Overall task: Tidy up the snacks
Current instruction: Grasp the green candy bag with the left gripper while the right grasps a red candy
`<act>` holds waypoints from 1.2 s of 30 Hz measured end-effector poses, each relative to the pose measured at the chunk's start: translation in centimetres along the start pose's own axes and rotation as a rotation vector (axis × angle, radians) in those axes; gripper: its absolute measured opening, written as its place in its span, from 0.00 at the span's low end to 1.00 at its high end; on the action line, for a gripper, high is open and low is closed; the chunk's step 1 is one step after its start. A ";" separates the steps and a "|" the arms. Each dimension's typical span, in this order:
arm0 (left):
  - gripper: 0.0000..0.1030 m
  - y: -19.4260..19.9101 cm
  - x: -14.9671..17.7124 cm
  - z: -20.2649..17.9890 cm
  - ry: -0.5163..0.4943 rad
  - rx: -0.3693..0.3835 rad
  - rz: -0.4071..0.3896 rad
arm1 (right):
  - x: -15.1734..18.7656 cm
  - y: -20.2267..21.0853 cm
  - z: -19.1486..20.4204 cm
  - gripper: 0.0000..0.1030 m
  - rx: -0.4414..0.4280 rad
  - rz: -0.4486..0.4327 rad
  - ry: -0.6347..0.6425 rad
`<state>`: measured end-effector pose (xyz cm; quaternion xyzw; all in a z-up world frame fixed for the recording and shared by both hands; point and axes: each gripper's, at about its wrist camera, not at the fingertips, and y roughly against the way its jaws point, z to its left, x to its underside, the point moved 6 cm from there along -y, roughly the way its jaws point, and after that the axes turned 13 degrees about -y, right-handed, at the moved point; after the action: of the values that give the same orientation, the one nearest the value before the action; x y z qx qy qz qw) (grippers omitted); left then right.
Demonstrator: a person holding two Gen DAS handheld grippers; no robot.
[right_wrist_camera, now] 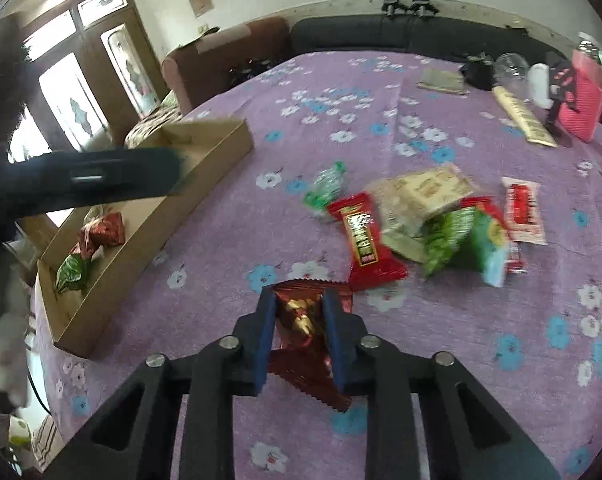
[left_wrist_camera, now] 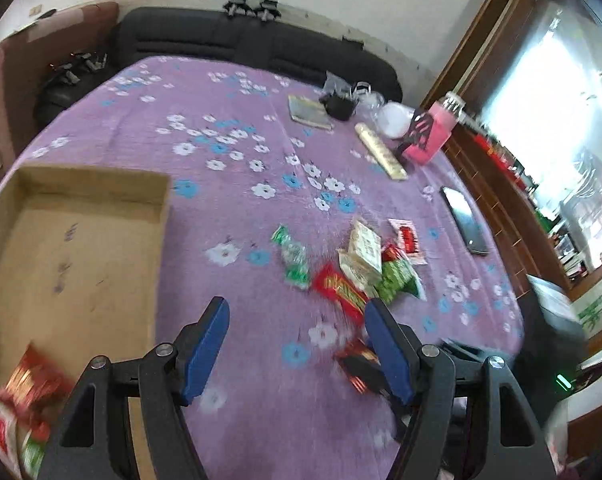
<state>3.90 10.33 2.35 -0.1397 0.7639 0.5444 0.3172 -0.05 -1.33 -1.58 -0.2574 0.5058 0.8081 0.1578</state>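
The right tongs [right_wrist_camera: 299, 312] are closed on a dark red packet [right_wrist_camera: 305, 344], pinched between the blue pads just above the cloth [right_wrist_camera: 205, 380]. The left tongs [left_wrist_camera: 297, 340] gape wide, holding nothing. Ahead and right of the right tongs lies the snack pile [right_wrist_camera: 429, 220] (a red bar, green bags, a beige pack, all touching). Further left sits the box [right_wrist_camera: 113, 276] with a few snacks [right_wrist_camera: 87, 248] inside. Far right stands a pink case [right_wrist_camera: 583, 96].

Black hand-held gripper [left_wrist_camera: 297, 320], blue fingers [left_wrist_camera: 207, 352]
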 end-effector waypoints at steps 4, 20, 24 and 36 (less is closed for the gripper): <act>0.62 -4.9 -2.0 0.1 0.013 -0.015 0.050 | -0.3 0.7 -1.7 0.21 -0.022 -0.008 -0.061; 0.21 -5.9 -1.2 -0.1 -0.172 -0.183 0.073 | -0.4 1.4 -1.2 0.20 -0.102 -0.011 -0.088; 0.21 -0.7 -1.3 1.9 -0.120 -0.184 -0.007 | -0.5 1.9 0.5 0.20 -0.141 -0.012 -0.085; 0.21 9.1 2.8 14.9 0.087 -0.325 -0.085 | -2.5 0.5 13.8 0.21 -0.281 0.024 0.021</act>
<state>1.62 27.81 4.22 -0.2450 0.6721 0.6403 0.2797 -1.85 10.89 5.15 -0.2796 0.3924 0.8699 0.1053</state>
